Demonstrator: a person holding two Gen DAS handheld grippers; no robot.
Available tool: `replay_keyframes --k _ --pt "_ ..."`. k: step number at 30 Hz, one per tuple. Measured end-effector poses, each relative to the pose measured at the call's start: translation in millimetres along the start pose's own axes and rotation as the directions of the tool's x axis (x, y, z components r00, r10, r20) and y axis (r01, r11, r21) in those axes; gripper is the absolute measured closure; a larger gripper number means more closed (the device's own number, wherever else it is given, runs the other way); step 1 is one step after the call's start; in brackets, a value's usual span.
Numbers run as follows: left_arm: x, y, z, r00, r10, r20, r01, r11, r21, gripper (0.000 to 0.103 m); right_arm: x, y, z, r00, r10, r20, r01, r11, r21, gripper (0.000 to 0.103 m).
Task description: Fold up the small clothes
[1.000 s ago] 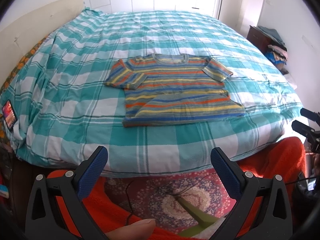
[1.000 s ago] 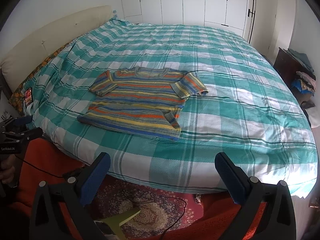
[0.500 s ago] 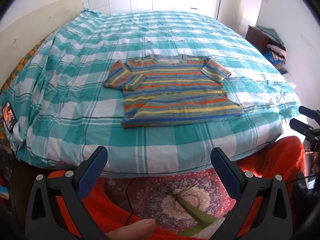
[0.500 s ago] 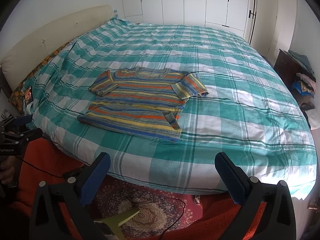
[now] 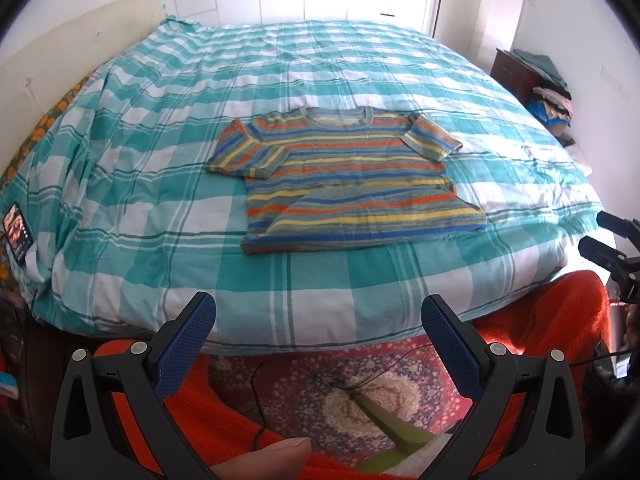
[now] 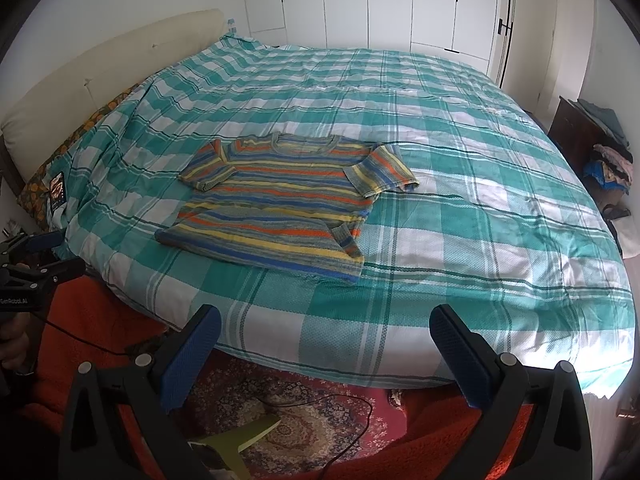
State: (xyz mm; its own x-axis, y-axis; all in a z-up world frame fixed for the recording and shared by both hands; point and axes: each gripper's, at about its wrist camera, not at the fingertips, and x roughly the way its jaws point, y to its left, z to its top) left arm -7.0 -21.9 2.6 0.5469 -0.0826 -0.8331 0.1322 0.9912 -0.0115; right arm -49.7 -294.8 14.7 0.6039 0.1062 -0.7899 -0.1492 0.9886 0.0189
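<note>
A small striped T-shirt [image 5: 344,178] [image 6: 288,200] in blue, yellow, orange and grey lies flat on a teal-and-white checked bedspread [image 5: 304,64] [image 6: 460,184], neck toward the far side, its lower hem partly turned up. My left gripper [image 5: 319,314] hangs open before the bed's near edge, well short of the shirt, with nothing between its blue pads. Likewise open and empty, my right gripper [image 6: 328,324] sits off the bed's edge, to the shirt's right. Each gripper shows at the edge of the other's view [image 5: 612,248] [image 6: 36,268].
A patterned red rug [image 5: 340,384] and orange-red fabric [image 6: 92,328] lie below the bed edge, with a thin black cable and a green object [image 6: 244,436]. A phone [image 5: 17,230] rests at the bed's left side. A dark cabinet with piled clothes [image 5: 548,92] stands right.
Both views have tilted slightly, so the bed and shirt sit a little lower in the frames. The shirt has not moved and both grippers stay open.
</note>
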Motion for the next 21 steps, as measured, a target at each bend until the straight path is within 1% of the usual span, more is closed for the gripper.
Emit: replay_keyframes --k 21 --pt "2.7 0.6 -2.8 1.0 -0.002 -0.009 0.001 1.0 -0.004 0.001 2.8 -1.1 -4.2 1.0 0.001 -0.008 -0.001 1.0 0.003 0.0"
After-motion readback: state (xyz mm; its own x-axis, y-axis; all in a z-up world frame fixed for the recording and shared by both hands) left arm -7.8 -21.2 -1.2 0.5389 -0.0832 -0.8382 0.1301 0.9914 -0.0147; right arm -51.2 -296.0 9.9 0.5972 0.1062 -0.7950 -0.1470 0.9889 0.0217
